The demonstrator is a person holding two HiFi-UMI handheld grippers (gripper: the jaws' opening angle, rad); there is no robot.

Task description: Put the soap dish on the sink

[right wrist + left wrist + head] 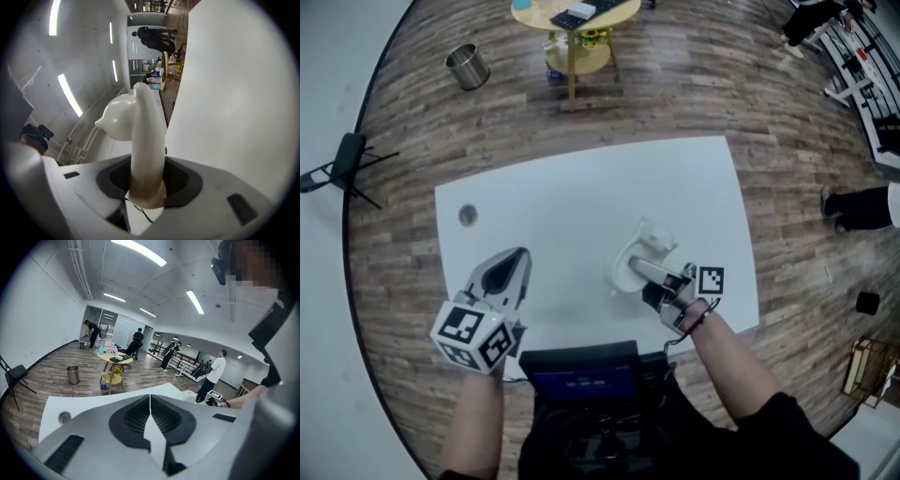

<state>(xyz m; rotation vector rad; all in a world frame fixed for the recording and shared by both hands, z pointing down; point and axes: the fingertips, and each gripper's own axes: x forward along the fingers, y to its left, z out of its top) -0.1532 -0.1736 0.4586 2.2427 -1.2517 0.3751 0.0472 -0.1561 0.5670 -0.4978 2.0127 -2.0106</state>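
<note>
A glossy white soap dish [636,255] with an ear-like bump stands on edge over the right part of the white table top [572,197]. My right gripper [645,272] is shut on its rim and lies about level. In the right gripper view the soap dish [144,126] rises from between the jaws of the right gripper [147,180], with the table top [234,93] beside it. I cannot tell whether the dish touches the table. My left gripper [516,261] hovers over the table's front left, shut and empty; in its own view the left gripper [150,401] shows jaws meeting.
A small round metal fitting [468,216] sits in the table top at far left. A black device [581,370] is at the table's front edge. Beyond the table stand a round yellow table [572,14], a metal bin [468,67] and a black chair [342,159]. A person [862,206] stands at right.
</note>
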